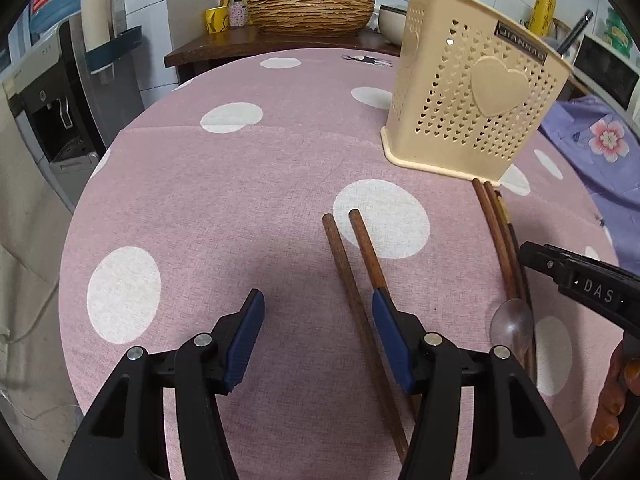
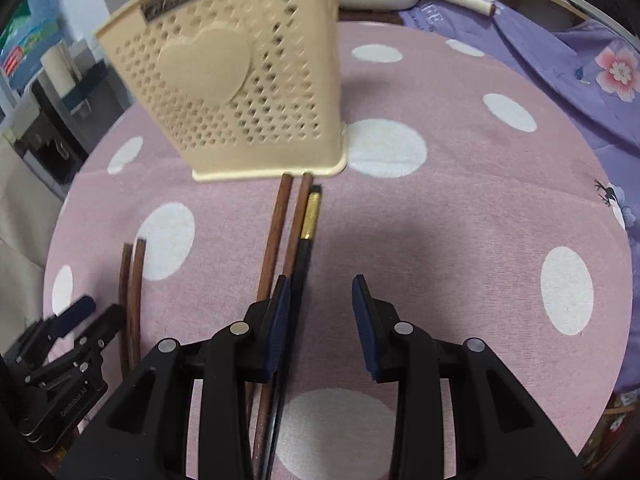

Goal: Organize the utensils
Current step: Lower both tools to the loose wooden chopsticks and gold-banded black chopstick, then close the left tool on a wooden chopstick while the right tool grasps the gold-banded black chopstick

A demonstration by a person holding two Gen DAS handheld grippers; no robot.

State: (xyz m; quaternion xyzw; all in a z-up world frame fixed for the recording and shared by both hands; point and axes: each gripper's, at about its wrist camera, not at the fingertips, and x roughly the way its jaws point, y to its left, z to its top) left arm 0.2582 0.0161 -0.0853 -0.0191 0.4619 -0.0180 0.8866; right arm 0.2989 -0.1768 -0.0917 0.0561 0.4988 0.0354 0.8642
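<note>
A cream perforated utensil holder (image 1: 472,92) with a heart on it stands on the pink dotted tablecloth (image 1: 240,200). My left gripper (image 1: 319,338) is open low over the cloth. One brown chopstick (image 1: 348,280) lies between its fingers and a second one (image 1: 366,244) runs under the right finger. My right gripper (image 2: 322,320) is open, jaws fairly narrow. A black chopstick with a gold band (image 2: 310,216) lies along the inside of its left finger, with two brown chopsticks (image 2: 276,232) just to the left. A clear spoon (image 1: 512,322) rests by them.
The holder (image 2: 240,80) stands just beyond the chopstick tips, and a brown handle sticks out of it. A purple flowered cloth (image 2: 580,72) covers the right side. A woven bowl (image 1: 310,10) sits on a dark shelf behind the table. A water dispenser (image 1: 52,112) stands at left.
</note>
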